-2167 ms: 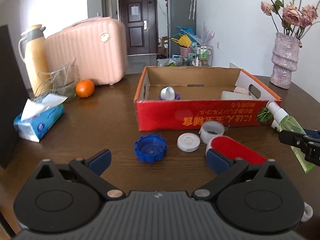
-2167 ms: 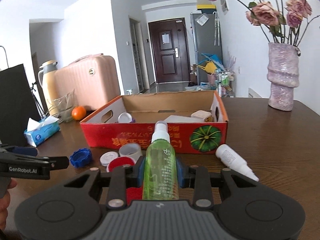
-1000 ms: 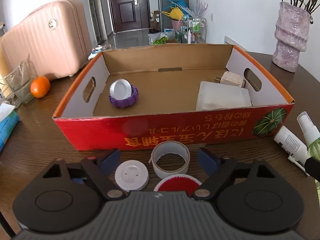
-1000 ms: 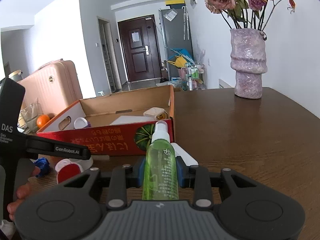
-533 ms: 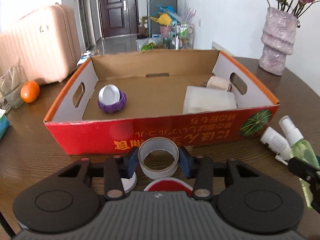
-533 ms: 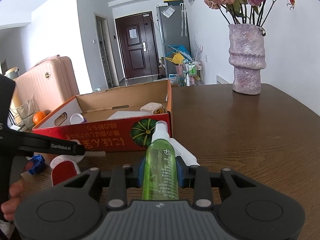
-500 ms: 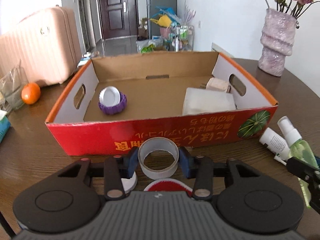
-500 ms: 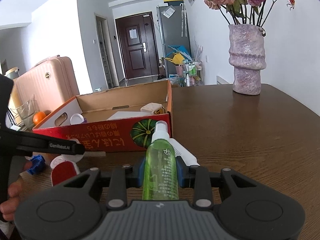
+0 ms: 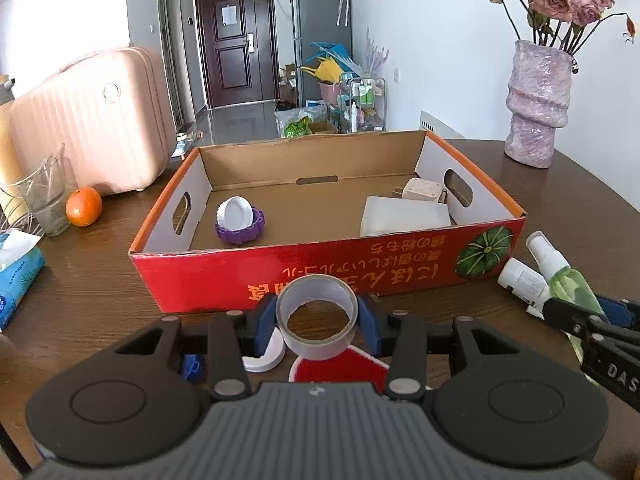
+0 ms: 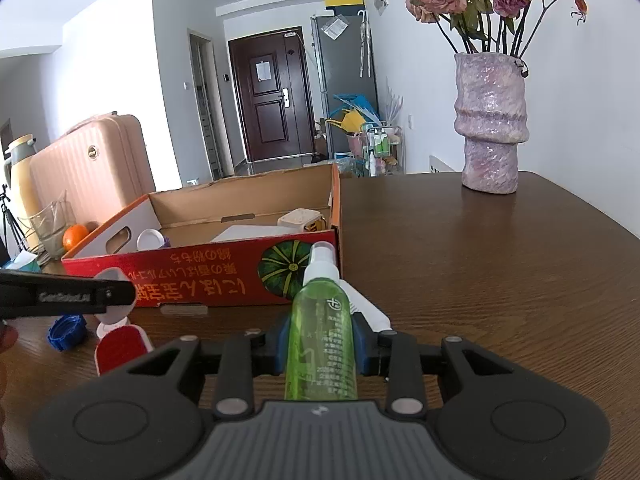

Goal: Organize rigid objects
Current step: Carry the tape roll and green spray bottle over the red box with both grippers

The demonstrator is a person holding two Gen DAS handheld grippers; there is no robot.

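My left gripper (image 9: 317,318) is shut on a grey tape roll (image 9: 317,334) and holds it above the table, just in front of the red cardboard box (image 9: 328,270). My right gripper (image 10: 322,342) is shut on a green spray bottle (image 10: 322,332), right of the box's front corner (image 10: 240,276). The box holds a white lid on a purple ring (image 9: 239,220), a white block (image 9: 404,216) and a beige plug (image 9: 422,190). A white lid (image 9: 264,354), a red lid (image 9: 336,364) and a blue cap (image 10: 66,332) lie on the table before the box. A white bottle (image 9: 522,280) lies beside the green one.
A pink vase with roses (image 10: 490,124) stands at the back right. A pink suitcase (image 9: 92,120), a glass (image 9: 42,196), an orange (image 9: 83,206) and a tissue pack (image 9: 16,276) are at the left. The dark wooden table (image 10: 480,260) stretches right of the box.
My left gripper has closed on the tape roll and lifted it off the table in front of the box. My right gripper still holds the green bottle and has barely moved.
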